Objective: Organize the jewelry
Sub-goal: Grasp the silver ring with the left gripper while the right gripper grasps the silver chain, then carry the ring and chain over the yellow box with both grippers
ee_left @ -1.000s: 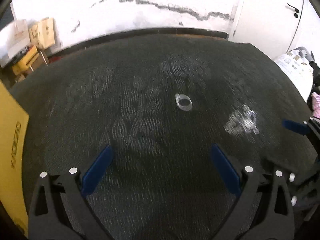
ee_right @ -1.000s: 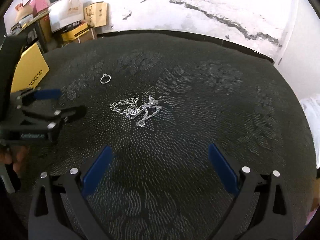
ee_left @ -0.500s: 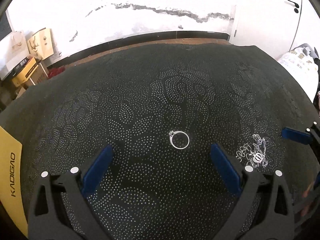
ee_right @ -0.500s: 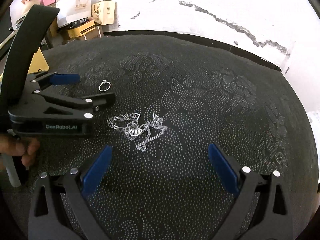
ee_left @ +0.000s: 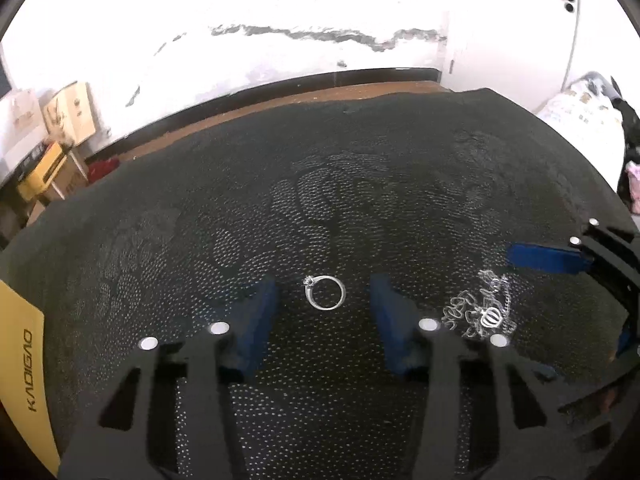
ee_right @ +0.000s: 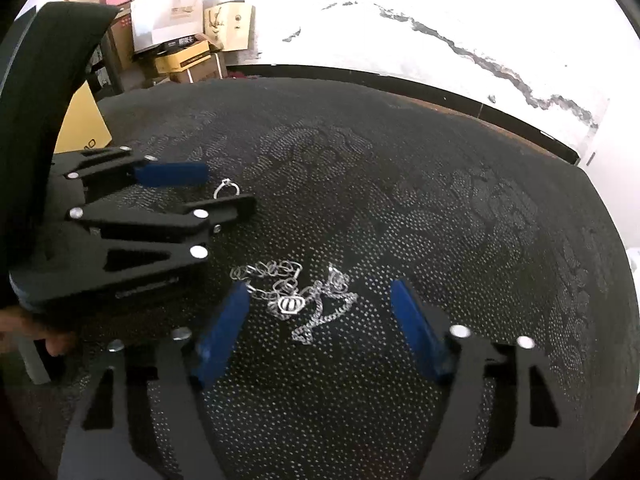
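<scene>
The left claw point(ee_left: 323, 312) is partly open, with the ring point(ee_left: 325, 298) lying flat between its blue fingers point(ee_left: 256, 320), touching neither. The ring's stone points to the far-left corner of the worktop point(ee_left: 360, 184). The right claw point(ee_right: 320, 324) is wide open around the tangled chain point(ee_right: 298, 296), holding nothing. Both lie near the front edge, with lots of bare dark cloth toward the far edge.
</scene>
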